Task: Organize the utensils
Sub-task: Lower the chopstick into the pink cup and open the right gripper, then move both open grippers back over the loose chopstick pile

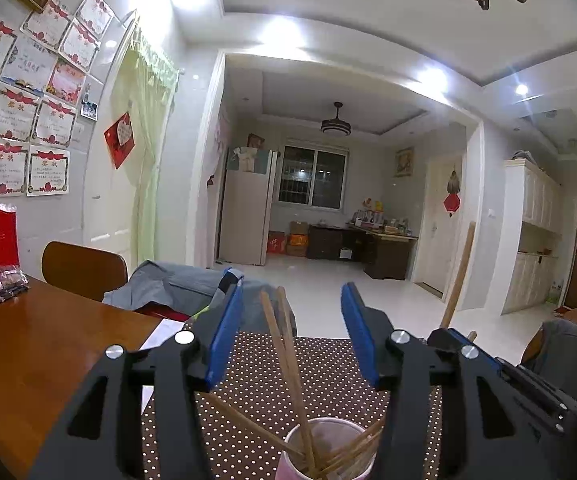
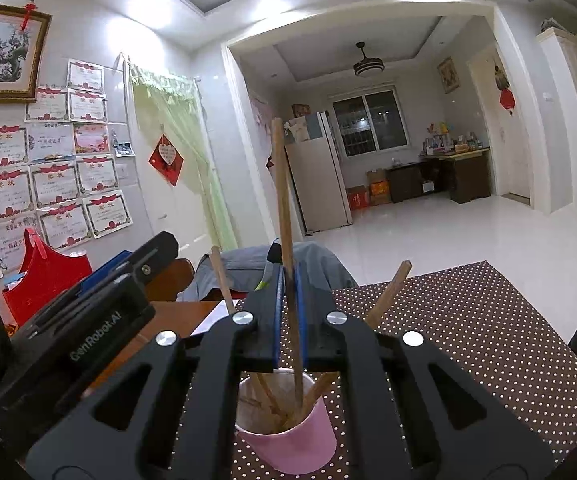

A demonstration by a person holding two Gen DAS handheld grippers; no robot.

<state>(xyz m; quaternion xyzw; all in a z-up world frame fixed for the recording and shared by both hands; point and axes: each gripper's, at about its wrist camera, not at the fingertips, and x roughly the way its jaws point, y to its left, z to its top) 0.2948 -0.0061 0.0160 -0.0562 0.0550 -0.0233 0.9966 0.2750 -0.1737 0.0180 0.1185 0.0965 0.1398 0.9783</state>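
Note:
A pink cup [image 2: 288, 432] stands on the dotted mat and holds several wooden chopsticks. My right gripper [image 2: 288, 270] hovers over it, shut on one upright chopstick [image 2: 281, 200] whose lower end reaches into the cup. Two other chopsticks [image 2: 388, 296] lean out to either side. In the left wrist view the cup [image 1: 328, 452] sits low between my left gripper's [image 1: 291, 286] open blue pads [image 1: 226, 332]. Two chopsticks [image 1: 284, 344] stand in the gap, touching neither pad. The right gripper [image 1: 468, 346] shows at the right with its chopstick [image 1: 459, 276].
A brown white-dotted mat [image 2: 468, 340] covers part of the wooden table [image 1: 40, 344]. At the far left are a red holder [image 2: 48, 276] and small plastic packets [image 1: 4, 284]. A chair draped with a grey jacket [image 1: 176, 280] stands behind the table.

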